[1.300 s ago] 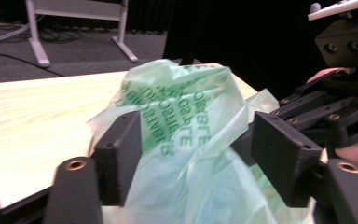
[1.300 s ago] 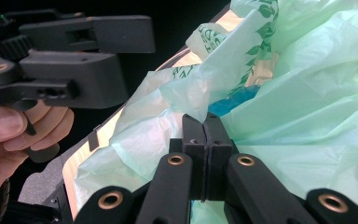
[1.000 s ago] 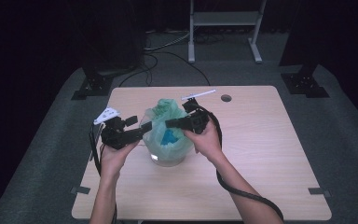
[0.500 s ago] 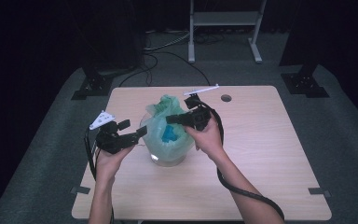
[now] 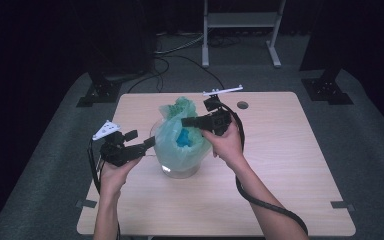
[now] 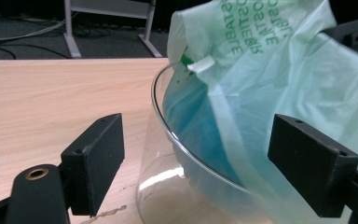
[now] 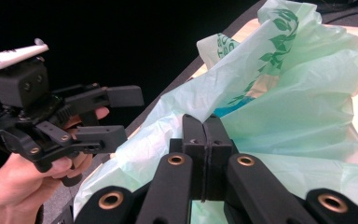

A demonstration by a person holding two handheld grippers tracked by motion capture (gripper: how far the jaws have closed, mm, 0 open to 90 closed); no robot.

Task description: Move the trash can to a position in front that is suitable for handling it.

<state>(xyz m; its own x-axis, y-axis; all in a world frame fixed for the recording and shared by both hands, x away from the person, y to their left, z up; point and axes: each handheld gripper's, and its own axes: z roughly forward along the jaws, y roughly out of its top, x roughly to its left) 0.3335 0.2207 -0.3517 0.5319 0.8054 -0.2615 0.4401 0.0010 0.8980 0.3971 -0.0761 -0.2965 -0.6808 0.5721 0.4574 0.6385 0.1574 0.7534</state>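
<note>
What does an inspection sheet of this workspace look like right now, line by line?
Surface: light wooden table, round hole near far edge.
Job's things: clear glass bowl lined with a printed green plastic bag; something blue inside.
Clutter: nothing seen.
Grippers: left hand-held gripper open, jaws either side of the bowl's rim; right hand-held gripper shut on the bag's upper edge.
Cables: black cable trails along the right forearm; more on the floor beyond.
Surroundings: grey carpet, dark backdrop, white metal stand.
</note>
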